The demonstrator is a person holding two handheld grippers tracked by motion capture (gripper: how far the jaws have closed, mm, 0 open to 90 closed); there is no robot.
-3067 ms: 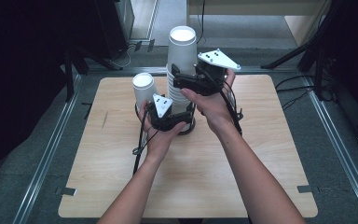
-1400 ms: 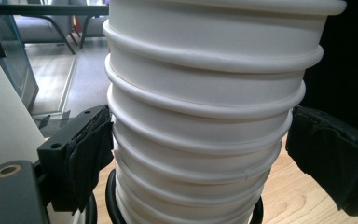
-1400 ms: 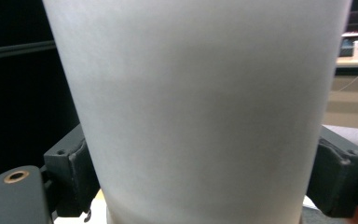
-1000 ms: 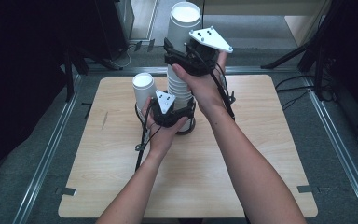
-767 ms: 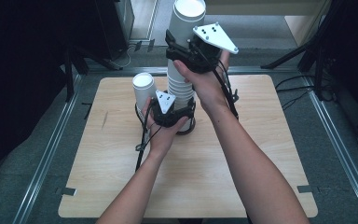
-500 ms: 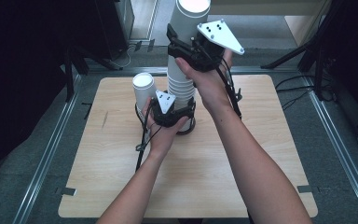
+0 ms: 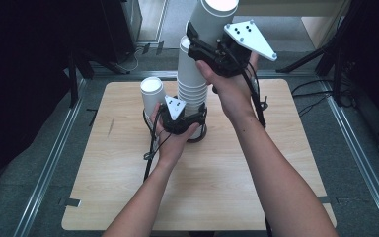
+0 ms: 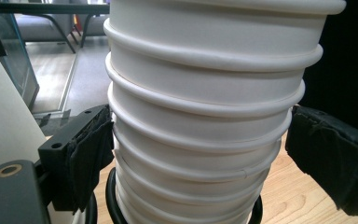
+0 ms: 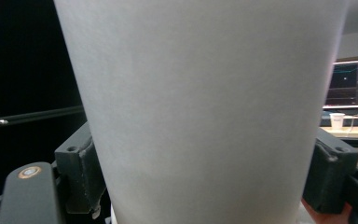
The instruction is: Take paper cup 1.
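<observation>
From above, the right gripper (image 7: 205, 47) held one white cup (image 7: 212, 17) high over the stack (image 7: 191, 81), its fingers closed on the cup's sides. The right gripper view confirmed this from close in: the cup's plain wall (image 9: 205, 107) sat between both fingers (image 9: 81, 172), pressed on each side, with a lit monitor (image 9: 349, 84) far right.

The left gripper (image 7: 180, 121) sat low at the stack's base on the counter (image 7: 227, 173). Its own view showed what the high view could not: the stack's ribbed rims (image 8: 205, 121) stood between the fingers, the left pad (image 8: 91, 154) touching the cups, the right pad (image 8: 331, 163) just beside them with a small gap. So the fingers were open around the stack, not clamped.

A single cup (image 7: 152, 94) stood upside down left of the stack. The counter was pale wood, ringed by grey floor (image 7: 355, 148) and dark stands.
</observation>
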